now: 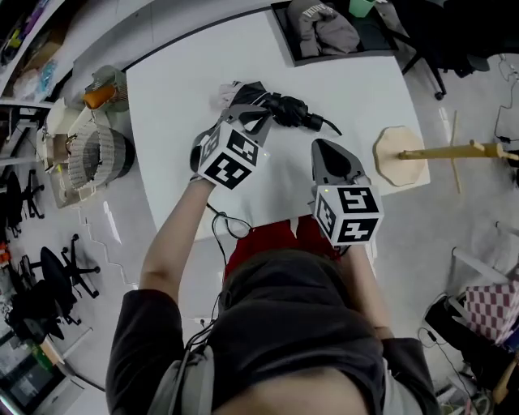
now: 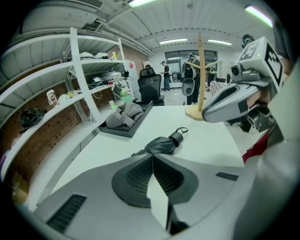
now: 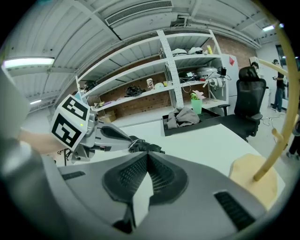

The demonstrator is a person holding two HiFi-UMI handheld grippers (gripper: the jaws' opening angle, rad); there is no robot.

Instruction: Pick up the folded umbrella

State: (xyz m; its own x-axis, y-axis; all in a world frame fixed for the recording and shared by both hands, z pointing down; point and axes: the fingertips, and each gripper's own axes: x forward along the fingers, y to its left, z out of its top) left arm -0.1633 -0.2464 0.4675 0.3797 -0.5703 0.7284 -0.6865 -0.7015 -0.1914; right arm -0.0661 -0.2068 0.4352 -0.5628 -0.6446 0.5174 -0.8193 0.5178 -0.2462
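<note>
The folded black umbrella [image 1: 285, 109] lies on the white table [image 1: 178, 89], its handle and wrist strap [image 1: 318, 123] pointing right. My left gripper [image 1: 250, 110] hovers at the umbrella's left, fabric end, jaws shut with nothing between them. In the left gripper view the umbrella [image 2: 161, 145] lies just beyond the closed tips [image 2: 152, 157]. My right gripper [image 1: 321, 147] hangs nearer the front of the table, to the right of and apart from the handle, jaws shut and empty. From the right gripper view [image 3: 147, 155] the umbrella [image 3: 143, 146] shows behind the left gripper [image 3: 110, 134].
A black tray [image 1: 285, 34] with crumpled grey clothing sits at the table's far edge, a green cup [image 1: 362, 6] beside it. A wooden stand with a round base [image 1: 401, 156] stands at the table's right side. Shelving and chairs line the left.
</note>
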